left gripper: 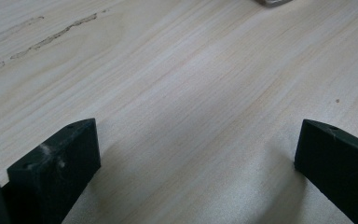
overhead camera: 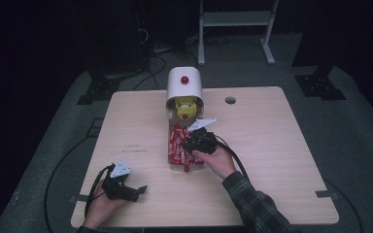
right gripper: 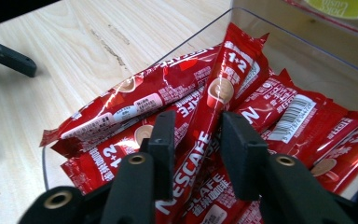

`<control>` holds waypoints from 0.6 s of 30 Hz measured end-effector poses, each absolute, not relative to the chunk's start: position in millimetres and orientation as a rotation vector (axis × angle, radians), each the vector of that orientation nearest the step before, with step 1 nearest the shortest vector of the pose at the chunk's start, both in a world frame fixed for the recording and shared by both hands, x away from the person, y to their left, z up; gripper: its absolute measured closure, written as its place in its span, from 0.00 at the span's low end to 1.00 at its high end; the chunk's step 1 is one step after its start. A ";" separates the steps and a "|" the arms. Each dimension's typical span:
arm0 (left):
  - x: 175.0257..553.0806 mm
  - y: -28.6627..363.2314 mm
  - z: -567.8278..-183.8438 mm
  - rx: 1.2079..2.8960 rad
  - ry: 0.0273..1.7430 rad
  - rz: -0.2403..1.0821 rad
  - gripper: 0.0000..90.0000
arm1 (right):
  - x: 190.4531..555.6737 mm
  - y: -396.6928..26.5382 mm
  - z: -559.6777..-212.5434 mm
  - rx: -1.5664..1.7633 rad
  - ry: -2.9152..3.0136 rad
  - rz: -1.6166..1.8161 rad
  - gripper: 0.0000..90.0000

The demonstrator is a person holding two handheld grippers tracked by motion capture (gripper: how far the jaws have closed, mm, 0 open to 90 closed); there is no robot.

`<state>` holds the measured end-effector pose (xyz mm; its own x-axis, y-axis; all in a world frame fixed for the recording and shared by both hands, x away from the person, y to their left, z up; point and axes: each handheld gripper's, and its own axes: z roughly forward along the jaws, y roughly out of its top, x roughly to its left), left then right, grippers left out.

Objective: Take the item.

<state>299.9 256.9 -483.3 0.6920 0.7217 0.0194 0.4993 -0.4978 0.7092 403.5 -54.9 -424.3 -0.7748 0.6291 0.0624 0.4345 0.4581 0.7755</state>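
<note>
The red coffee stick (right gripper: 213, 116) lies on top of the pile in the clear tray (right gripper: 242, 18), and the right gripper (right gripper: 198, 140) squeezes it between both jaws, so lift it slowly and straight up while the left gripper (left gripper: 196, 154) waits wide apart over the table (left gripper: 177, 70).

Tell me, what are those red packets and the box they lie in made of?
The red packets look like glossy plastic or foil film: they crinkle and catch highlights. The box seems clear hard plastic: the table, pale matt wood grain, perhaps laminate, shows through its wall.
</note>
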 end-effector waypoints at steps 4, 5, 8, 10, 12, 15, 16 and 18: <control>300.0 257.0 -483.2 2.205 0.929 0.413 0.00 | 403.3 -56.0 -422.3 0.936 2.475 1.242 0.84; 300.0 257.0 -483.2 2.205 0.929 0.414 0.00 | 403.8 -57.5 -419.6 0.948 2.484 1.282 0.90; 300.0 257.0 -483.2 2.204 0.928 0.413 0.00 | 404.2 -56.9 -417.6 0.951 2.503 1.283 0.92; 300.0 257.0 -483.2 2.205 0.929 0.413 0.00 | 404.2 -56.5 -417.1 0.954 2.506 1.286 0.93; 300.0 256.9 -483.2 2.204 0.929 0.413 0.00 | 403.9 -55.6 -415.4 0.957 2.513 1.295 0.94; 299.9 256.9 -483.2 2.204 0.928 0.413 0.00 | 403.2 -55.0 -411.8 0.959 2.509 1.314 0.94; 300.0 256.9 -483.2 2.204 0.928 0.413 0.00 | 403.0 -55.1 -410.8 0.962 2.507 1.319 0.94; 299.9 256.9 -483.2 2.204 0.928 0.413 0.00 | 402.8 -55.3 -409.4 0.968 2.503 1.329 0.94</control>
<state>299.9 256.9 -483.2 0.6928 0.7209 0.0204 0.4980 -0.4986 0.7095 402.8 -55.3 -409.4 -0.7815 0.6023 0.1628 0.4724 0.4007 0.7850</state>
